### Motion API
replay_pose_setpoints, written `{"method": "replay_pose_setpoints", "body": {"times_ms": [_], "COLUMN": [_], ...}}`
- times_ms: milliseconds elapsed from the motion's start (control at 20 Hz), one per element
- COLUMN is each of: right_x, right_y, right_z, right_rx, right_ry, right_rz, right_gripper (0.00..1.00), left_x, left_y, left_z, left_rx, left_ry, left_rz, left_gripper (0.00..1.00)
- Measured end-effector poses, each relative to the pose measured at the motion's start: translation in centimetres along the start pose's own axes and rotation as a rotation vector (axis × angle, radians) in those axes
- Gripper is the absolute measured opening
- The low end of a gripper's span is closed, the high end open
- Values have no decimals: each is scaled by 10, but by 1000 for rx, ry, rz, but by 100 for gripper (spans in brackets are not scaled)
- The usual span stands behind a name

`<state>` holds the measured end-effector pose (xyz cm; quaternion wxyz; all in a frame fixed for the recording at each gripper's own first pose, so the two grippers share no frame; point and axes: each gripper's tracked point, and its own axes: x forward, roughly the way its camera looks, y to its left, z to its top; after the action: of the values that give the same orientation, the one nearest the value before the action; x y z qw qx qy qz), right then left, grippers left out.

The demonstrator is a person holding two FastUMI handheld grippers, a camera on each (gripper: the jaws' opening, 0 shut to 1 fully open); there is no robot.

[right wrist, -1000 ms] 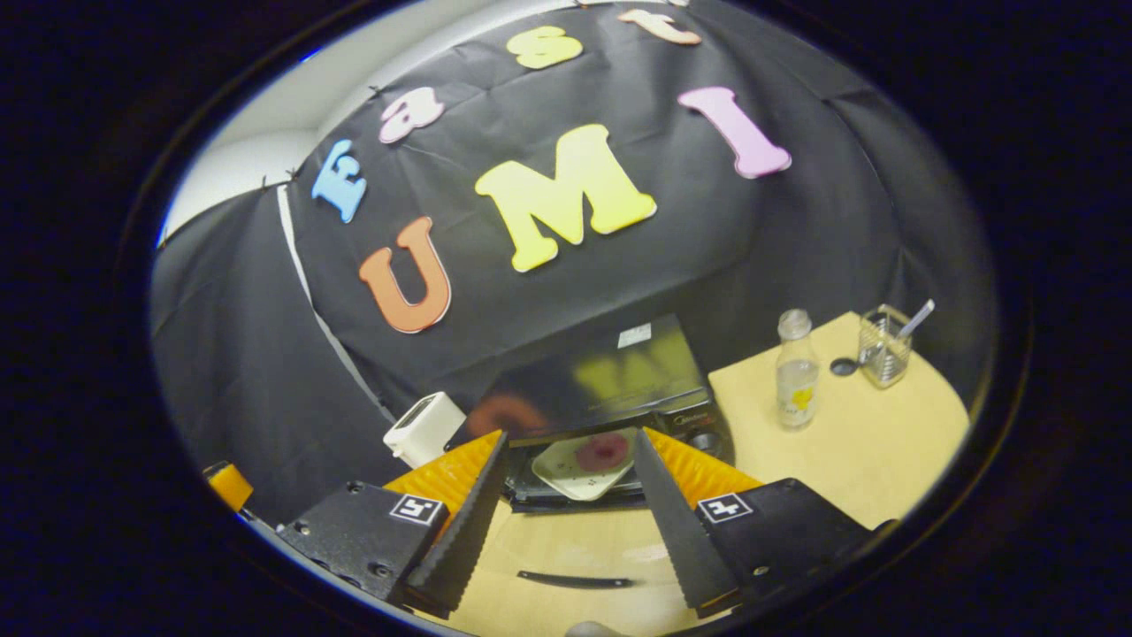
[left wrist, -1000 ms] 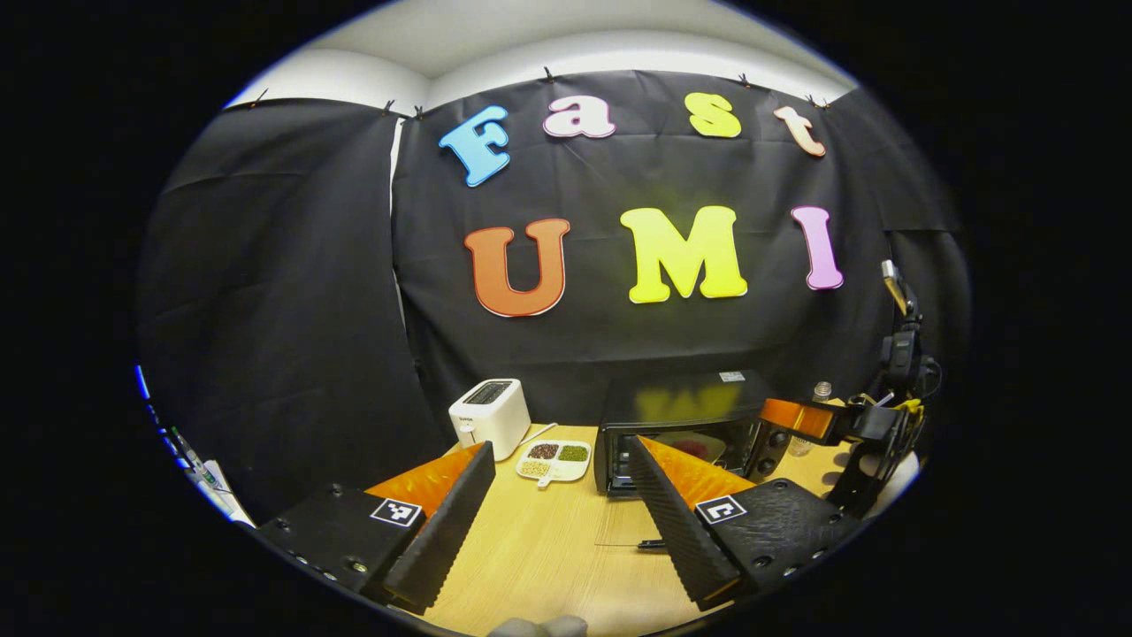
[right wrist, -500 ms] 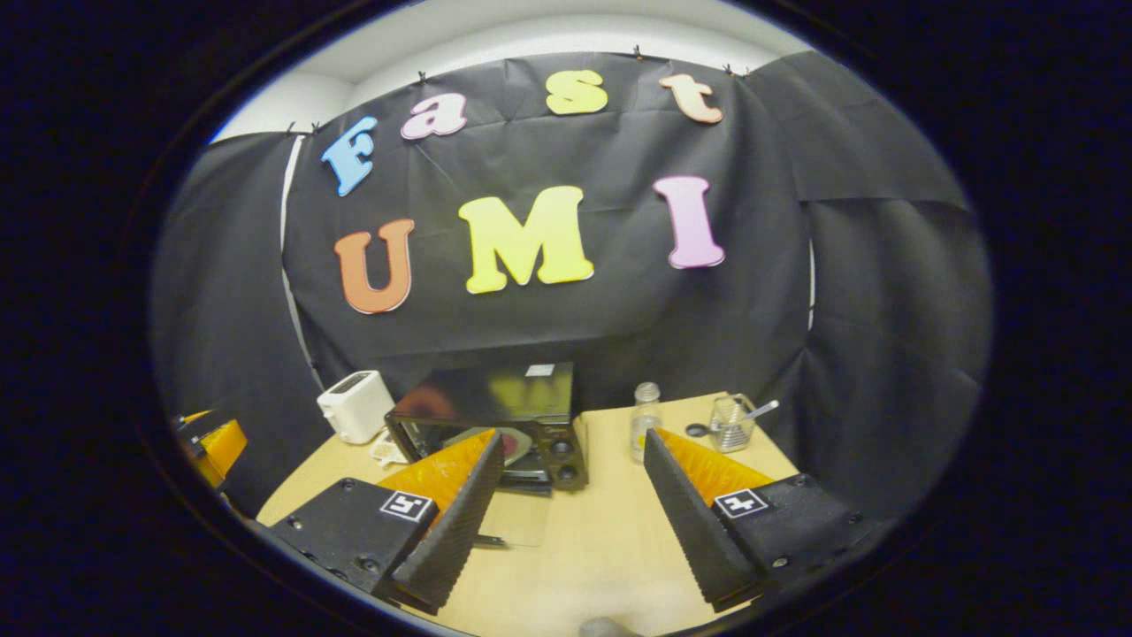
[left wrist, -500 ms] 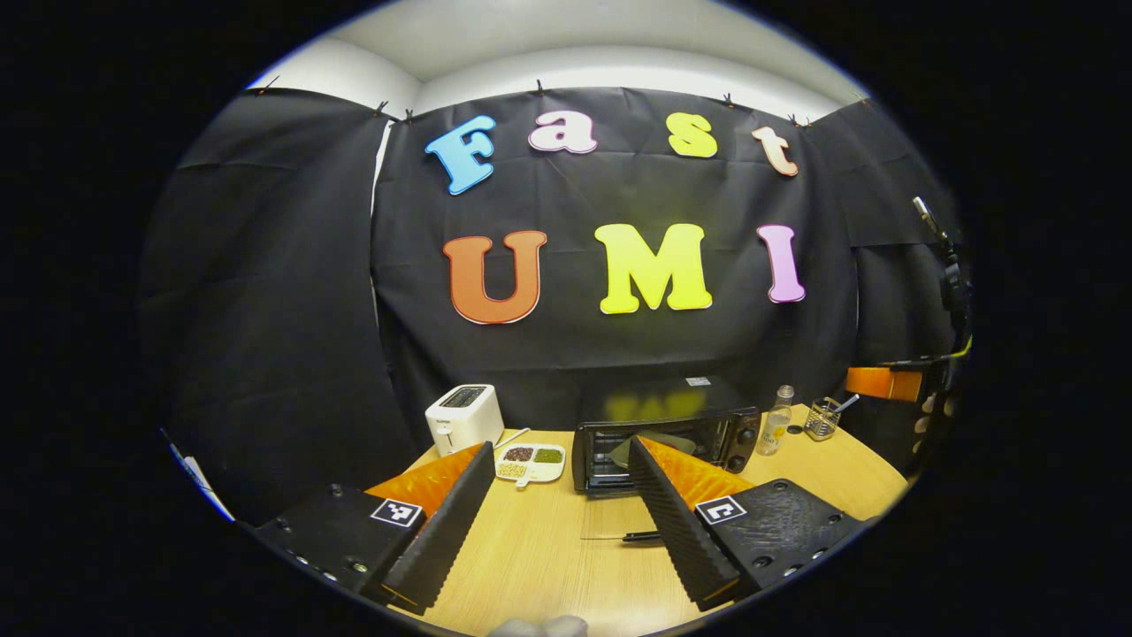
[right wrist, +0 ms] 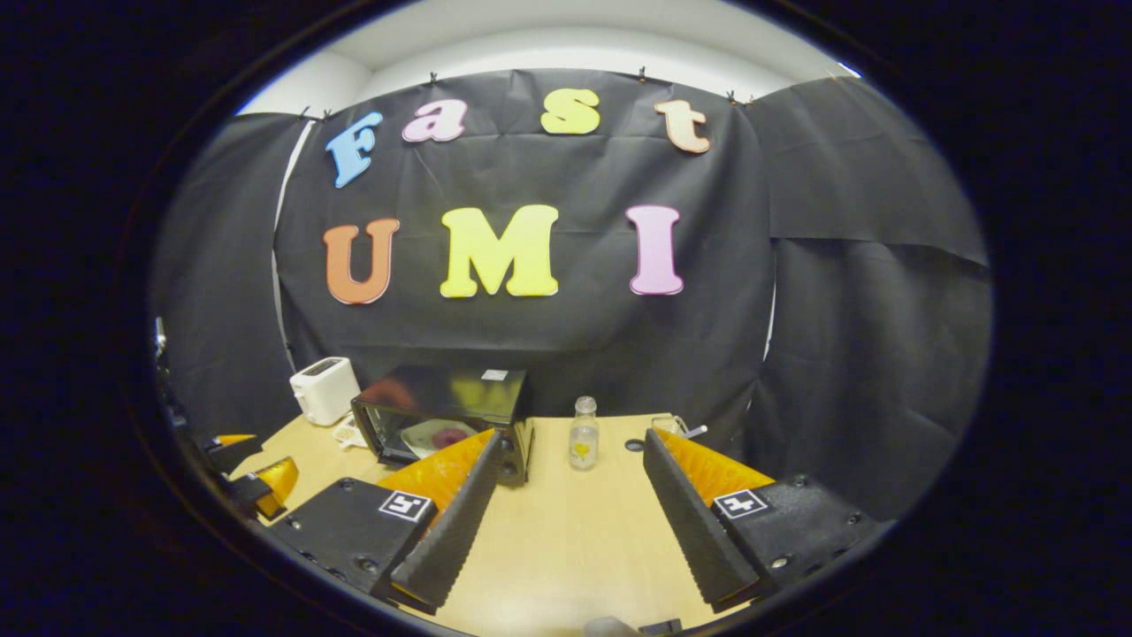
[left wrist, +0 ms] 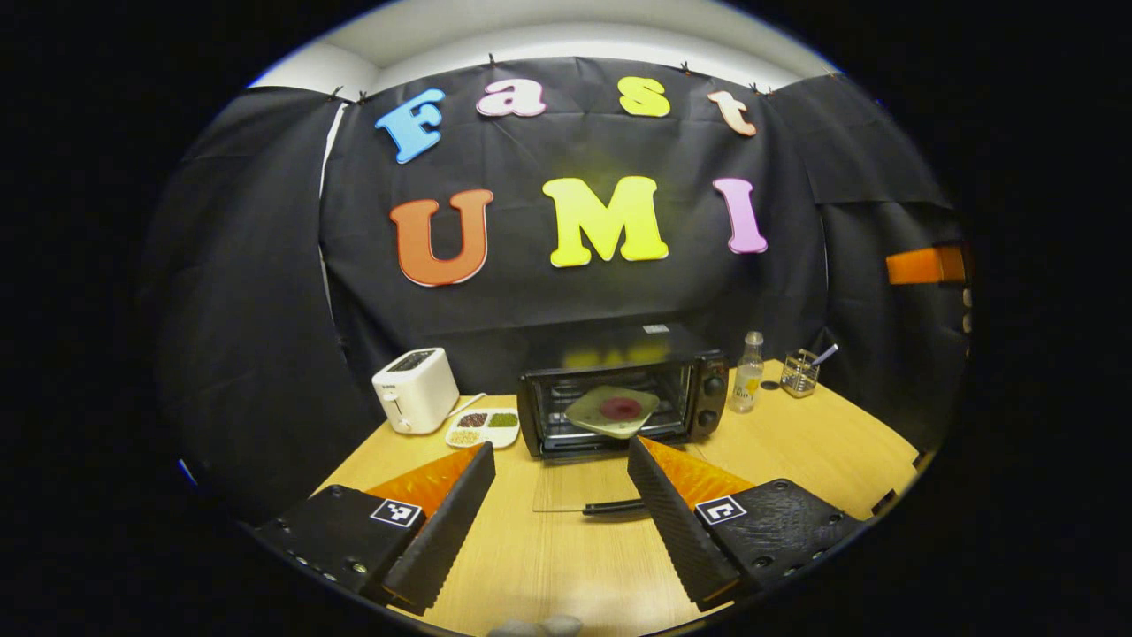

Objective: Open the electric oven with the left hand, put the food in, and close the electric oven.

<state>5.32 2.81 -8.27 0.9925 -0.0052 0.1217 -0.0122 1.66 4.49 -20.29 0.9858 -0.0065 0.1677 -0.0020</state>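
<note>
The black electric oven [left wrist: 623,389] stands at the far middle of the light wooden bench [left wrist: 796,451], its glass door [left wrist: 588,487] folded down flat toward the near side, with the dark handle along the door's near edge. Inside the oven a pale green plate with a round dark red piece of food [left wrist: 615,410] sits tilted on the rack.

In the left gripper view the left gripper [left wrist: 559,504] hangs above the near bench, well short of the oven door, its fingers spread wide and holding nothing. In the right gripper view the right gripper [right wrist: 570,504] hangs over the bench to the right of the oven, its fingers likewise spread apart and empty.

Left of the oven stand a white two-slot toaster [left wrist: 414,389] and, just beside it, a white divided dish of beans and grains [left wrist: 482,426]. Right of the oven stand a clear glass bottle [left wrist: 749,373] and, farther right, a clear glass cup with a spoon in it [left wrist: 800,372].
</note>
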Motion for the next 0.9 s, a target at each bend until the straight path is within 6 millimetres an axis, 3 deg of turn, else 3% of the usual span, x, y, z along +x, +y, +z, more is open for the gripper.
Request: {"method": "replay_pose_setpoints", "body": {"times_ms": [500,600,850,900], "right_x": [-2,-1,3,4], "right_y": [-36,-40,-49,-52], "right_z": [-3,-6,-8,-7], "right_rx": [-18,-29,-45,-43], "right_ry": [51,67,99,102], "right_rz": [-28,-30,-45,-50], "right_gripper": [96,100,96,100], "left_x": [49,60,97,102], "left_y": [-62,-69,-75,-74], "left_z": [-102,-118,-153,-157], "left_rx": [-55,-40,-37,-31], "left_ry": [222,255,324,332], "left_rz": [-51,-53,-59,-59], "left_gripper": [96,97,97,97]}}
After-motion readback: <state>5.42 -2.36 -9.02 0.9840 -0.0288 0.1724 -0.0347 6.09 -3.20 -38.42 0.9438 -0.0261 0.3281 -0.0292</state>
